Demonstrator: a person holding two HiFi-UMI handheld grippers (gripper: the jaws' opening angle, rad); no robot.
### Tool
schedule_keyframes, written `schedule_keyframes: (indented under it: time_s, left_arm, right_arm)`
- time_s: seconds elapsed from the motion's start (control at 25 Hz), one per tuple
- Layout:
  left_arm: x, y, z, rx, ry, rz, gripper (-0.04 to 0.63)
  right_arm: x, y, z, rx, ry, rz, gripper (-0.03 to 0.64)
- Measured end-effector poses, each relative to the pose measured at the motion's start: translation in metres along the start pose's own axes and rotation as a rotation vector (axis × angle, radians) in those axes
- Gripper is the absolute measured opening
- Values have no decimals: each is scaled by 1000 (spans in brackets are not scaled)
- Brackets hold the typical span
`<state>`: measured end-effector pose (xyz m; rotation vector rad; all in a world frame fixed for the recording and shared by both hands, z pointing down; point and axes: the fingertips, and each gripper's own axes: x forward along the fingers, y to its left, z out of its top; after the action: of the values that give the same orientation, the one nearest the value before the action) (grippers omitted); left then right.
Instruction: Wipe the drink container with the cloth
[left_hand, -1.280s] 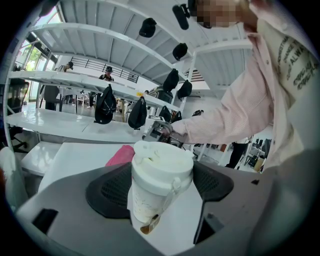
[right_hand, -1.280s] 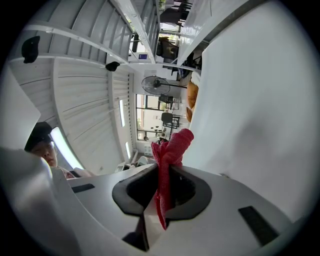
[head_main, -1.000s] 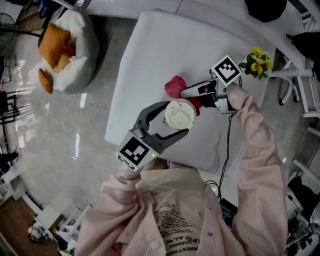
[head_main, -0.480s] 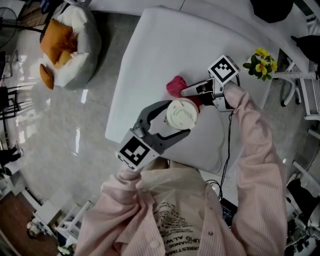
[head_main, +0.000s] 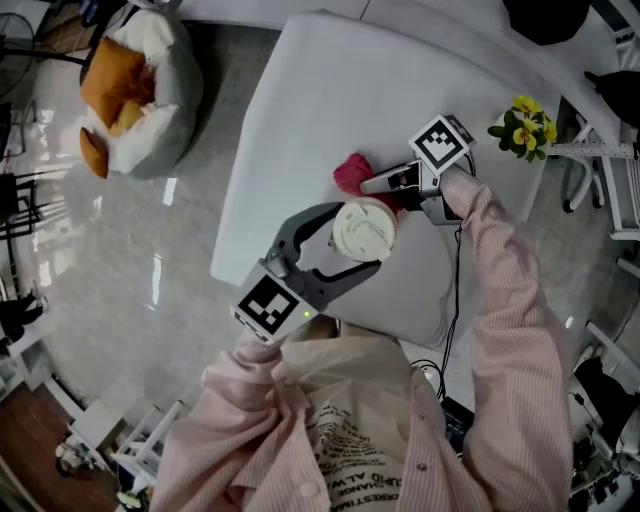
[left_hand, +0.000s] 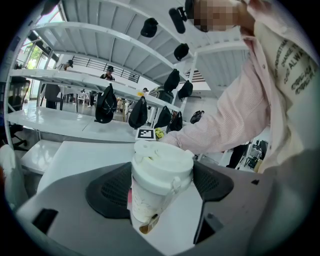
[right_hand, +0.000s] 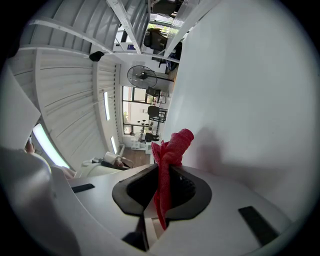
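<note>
A white lidded drink cup (head_main: 362, 229) is held upright above the white table (head_main: 320, 110) by my left gripper (head_main: 352, 234), whose jaws press on both sides of the cup (left_hand: 159, 186). My right gripper (head_main: 375, 184) is shut on a red cloth (head_main: 351, 173), which bunches out past its fingertips just behind and left of the cup. In the right gripper view the red cloth (right_hand: 169, 160) is pinched between the jaws of my right gripper (right_hand: 164, 192) and sticks up over the table. Whether the cloth touches the cup I cannot tell.
A small pot of yellow flowers (head_main: 522, 127) stands at the table's right edge. A white beanbag with orange cushions (head_main: 135, 85) lies on the floor to the left. A black cable (head_main: 455, 290) hangs off the table's near right side. Chairs (head_main: 600, 180) stand at right.
My right gripper with the red cloth has shifted slightly left and away, and its marker cube has turned a little. The cup and left gripper have stayed in place.
</note>
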<state>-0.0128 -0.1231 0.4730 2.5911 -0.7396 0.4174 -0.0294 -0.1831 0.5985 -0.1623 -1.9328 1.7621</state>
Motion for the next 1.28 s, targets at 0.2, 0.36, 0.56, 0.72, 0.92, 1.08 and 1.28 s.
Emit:
schedule_keyframes:
  time_s: [0.2, 0.36, 0.56, 0.72, 0.92, 1.08, 1.28]
  left_arm:
    - [-1, 0, 0, 0, 0, -3, 374]
    - [-1, 0, 0, 3, 3, -1, 374]
    - [2, -2, -3, 46, 24, 1, 374]
    - [-1, -4, -1, 54, 9, 13, 374]
    - [-12, -5, 7, 42, -31, 22, 374]
    - [-26, -1, 12, 20, -56, 54, 374]
    - [-41, 1, 22, 32, -78, 84, 374]
  right_arm:
    - [5, -3, 1, -14, -19, -12, 44]
    - [5, -3, 1, -40, -27, -42, 44]
    - [-5, 1, 3, -116, -90, -88, 44]
    - [-21, 14, 10, -225, -209, -138, 44]
    - [-50, 40, 17, -297, -425, -181, 44]
    - [-74, 65, 15, -403, -593, -252, 44]
    - [-96, 88, 0, -484, -751, -357, 44]
